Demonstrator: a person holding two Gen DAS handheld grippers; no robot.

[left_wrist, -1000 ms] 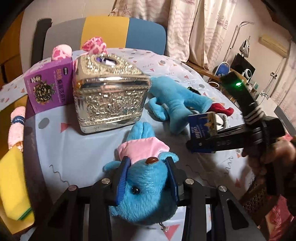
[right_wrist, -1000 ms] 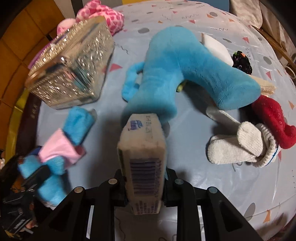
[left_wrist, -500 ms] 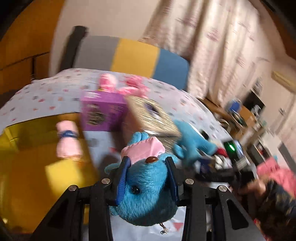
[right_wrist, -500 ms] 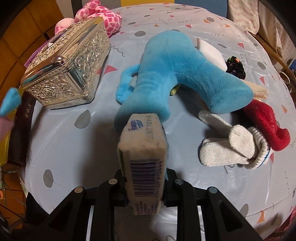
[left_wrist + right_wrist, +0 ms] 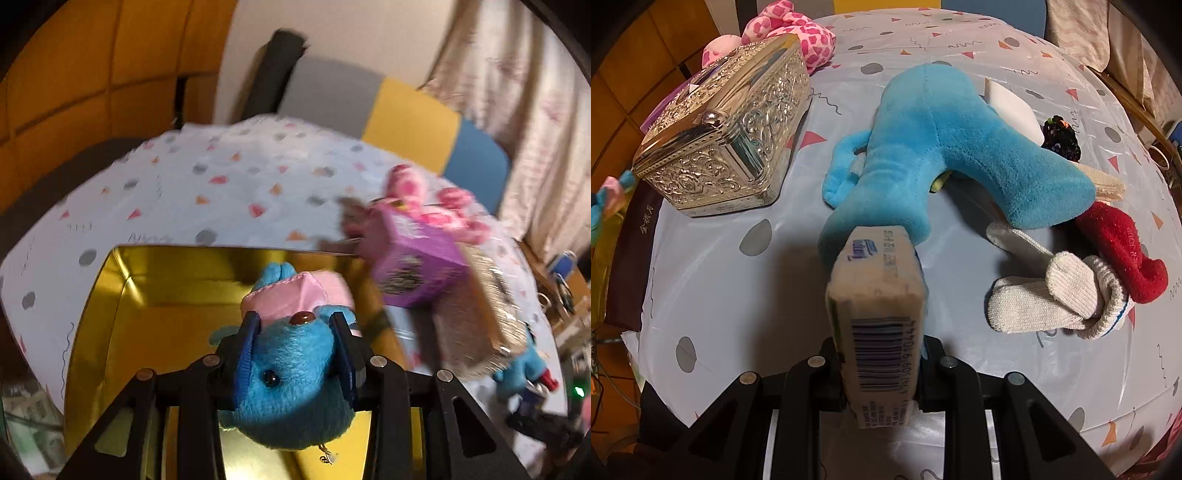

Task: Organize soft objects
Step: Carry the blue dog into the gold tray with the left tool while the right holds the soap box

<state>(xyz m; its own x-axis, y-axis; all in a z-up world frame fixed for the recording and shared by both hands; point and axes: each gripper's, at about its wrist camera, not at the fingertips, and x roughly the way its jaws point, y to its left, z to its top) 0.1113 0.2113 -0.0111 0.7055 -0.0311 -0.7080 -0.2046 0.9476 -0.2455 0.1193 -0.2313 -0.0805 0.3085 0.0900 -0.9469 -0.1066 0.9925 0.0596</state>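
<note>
Counter under a patterned cloth — a second ago the left wrist view faced the silver box and purple carton head-on; now both sit off to its right. Gold tray, lately at the left edge, now lies beneath the small blue plush. Large blue plush unmoved on the cloth. Left gripper clamped on the small plush's head; right gripper clamped on a barcoded tissue pack, stationary.
</note>
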